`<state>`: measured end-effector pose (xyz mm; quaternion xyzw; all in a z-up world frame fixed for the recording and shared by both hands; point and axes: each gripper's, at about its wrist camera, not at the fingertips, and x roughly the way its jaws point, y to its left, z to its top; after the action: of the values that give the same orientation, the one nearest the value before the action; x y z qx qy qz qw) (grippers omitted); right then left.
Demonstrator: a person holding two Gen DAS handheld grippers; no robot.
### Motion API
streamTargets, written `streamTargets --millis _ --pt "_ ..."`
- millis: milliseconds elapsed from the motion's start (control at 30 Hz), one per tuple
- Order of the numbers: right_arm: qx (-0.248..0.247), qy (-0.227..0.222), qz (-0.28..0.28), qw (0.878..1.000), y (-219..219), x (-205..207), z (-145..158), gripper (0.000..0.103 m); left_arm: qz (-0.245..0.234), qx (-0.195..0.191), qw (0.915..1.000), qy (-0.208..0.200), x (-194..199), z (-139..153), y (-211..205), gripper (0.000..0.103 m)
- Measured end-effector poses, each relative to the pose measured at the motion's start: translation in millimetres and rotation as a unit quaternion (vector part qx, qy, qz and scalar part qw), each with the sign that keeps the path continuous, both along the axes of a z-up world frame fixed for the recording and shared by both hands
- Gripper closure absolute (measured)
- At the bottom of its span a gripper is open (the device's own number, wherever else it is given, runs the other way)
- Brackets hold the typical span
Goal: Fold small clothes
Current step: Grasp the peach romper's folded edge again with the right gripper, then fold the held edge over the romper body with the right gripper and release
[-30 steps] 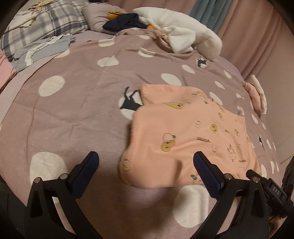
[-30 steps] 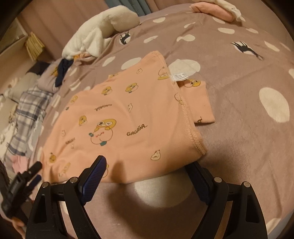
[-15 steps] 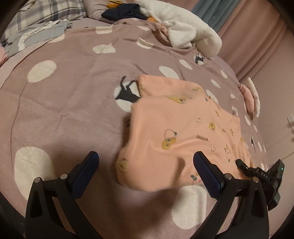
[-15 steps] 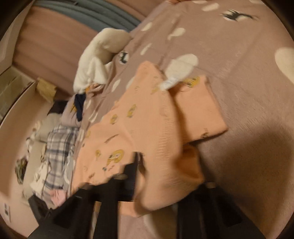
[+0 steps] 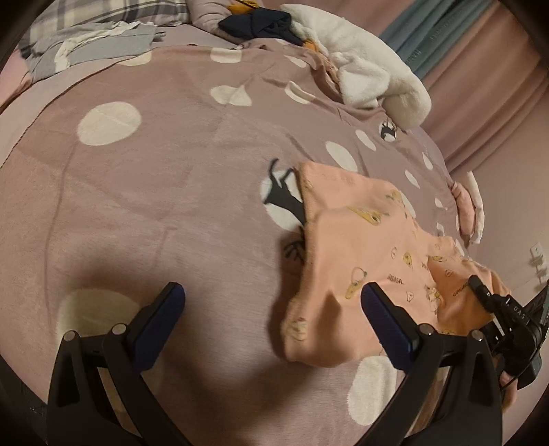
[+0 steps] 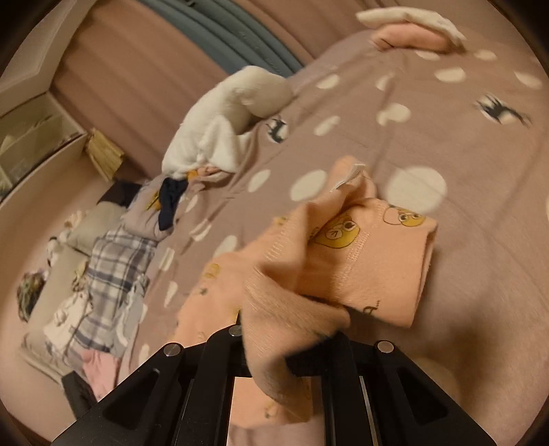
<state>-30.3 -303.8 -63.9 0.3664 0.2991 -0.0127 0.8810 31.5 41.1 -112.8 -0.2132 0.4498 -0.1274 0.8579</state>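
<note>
A small peach shirt with yellow cartoon prints (image 5: 370, 260) lies on the mauve polka-dot bedspread (image 5: 154, 192). My left gripper (image 5: 271, 308) is open and empty; its right finger (image 5: 387, 326) overlaps the shirt's near edge. My right gripper (image 6: 274, 346) is shut on the shirt's hem (image 6: 308, 295) and lifts that edge, bunching the cloth over the fingers, which are hidden. The right gripper also shows at the far right of the left wrist view (image 5: 507, 319), holding the raised corner.
A white fluffy blanket (image 5: 370, 68) and a dark garment (image 5: 260, 24) lie at the bed's far end. Plaid and grey clothes (image 5: 99, 41) are heaped far left. A folded pink item (image 5: 470, 209) sits at the right edge. Curtains (image 6: 212, 31) hang behind.
My right gripper closed on the shirt's near hem and lifted it, folding the cloth upward. My left gripper shifted left, so the shirt now sits to its right.
</note>
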Motion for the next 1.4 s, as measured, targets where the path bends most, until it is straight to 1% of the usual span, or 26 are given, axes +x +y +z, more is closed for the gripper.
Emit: streamTargets --millis 133,233,300,433,533,600,667,800,967,1000,1100,1167,1200,1233,1267,1333,1400 --pt "-0.014 -0.012 0.023 1.0 21 15 13 0.09 0.019 -0.003 0.9998 0.002 4 2 14 0.0" --pt "-0.035 -0.022 0.048 0.998 45 26 22 0.09 0.032 -0.022 0.9992 0.012 7 0 27 0.0" --pt "-0.048 -0.026 0.074 0.996 65 36 27 0.09 0.038 -0.035 0.9986 0.012 7 2 35 0.0" --pt "-0.059 -0.022 0.127 0.99 101 53 25 0.09 0.049 -0.035 0.9981 0.014 8 3 46 0.0" --pt "-0.092 -0.017 0.164 0.982 131 59 22 0.09 0.056 -0.045 0.9973 0.018 9 2 54 0.0" --pt "-0.117 -0.005 0.174 0.978 145 62 17 0.09 0.057 -0.052 0.9968 0.019 9 3 57 0.0" --pt "-0.132 0.001 0.184 0.974 153 63 15 0.09 0.056 -0.05 0.997 0.019 9 3 58 0.0" --pt "-0.131 -0.008 0.206 0.97 159 60 18 0.09 0.05 -0.033 0.998 0.018 8 4 53 0.0" --pt "-0.163 -0.009 0.225 0.961 171 58 26 0.09 0.052 -0.038 0.9977 0.022 9 1 55 0.0" --pt "-0.162 -0.01 0.226 0.961 171 57 26 0.09 0.052 -0.04 0.9976 0.023 10 1 56 0.0" --pt "-0.154 -0.04 0.208 0.965 163 53 36 0.09 0.052 -0.042 0.9974 0.026 10 0 57 0.0" --pt "-0.156 -0.047 0.196 0.967 158 53 42 0.09 0.05 -0.039 0.9976 0.028 10 0 56 0.0" --pt "-0.156 -0.046 0.202 0.966 157 54 45 0.09 0.05 -0.037 0.9976 0.029 11 -1 56 0.0" --pt "-0.162 -0.041 0.217 0.962 160 55 45 0.09 0.05 -0.036 0.9976 0.03 12 -1 55 0.0" --pt "-0.179 -0.033 0.235 0.955 167 56 44 0.09 0.051 -0.035 0.9977 0.03 12 -1 55 0.0" --pt "-0.23 -0.017 0.255 0.939 187 55 38 0.089 0.05 -0.033 0.9977 0.03 13 0 54 0.0" --pt "-0.254 -0.002 0.284 0.925 203 54 31 0.087 0.05 -0.034 0.9977 0.031 12 0 55 0.0"
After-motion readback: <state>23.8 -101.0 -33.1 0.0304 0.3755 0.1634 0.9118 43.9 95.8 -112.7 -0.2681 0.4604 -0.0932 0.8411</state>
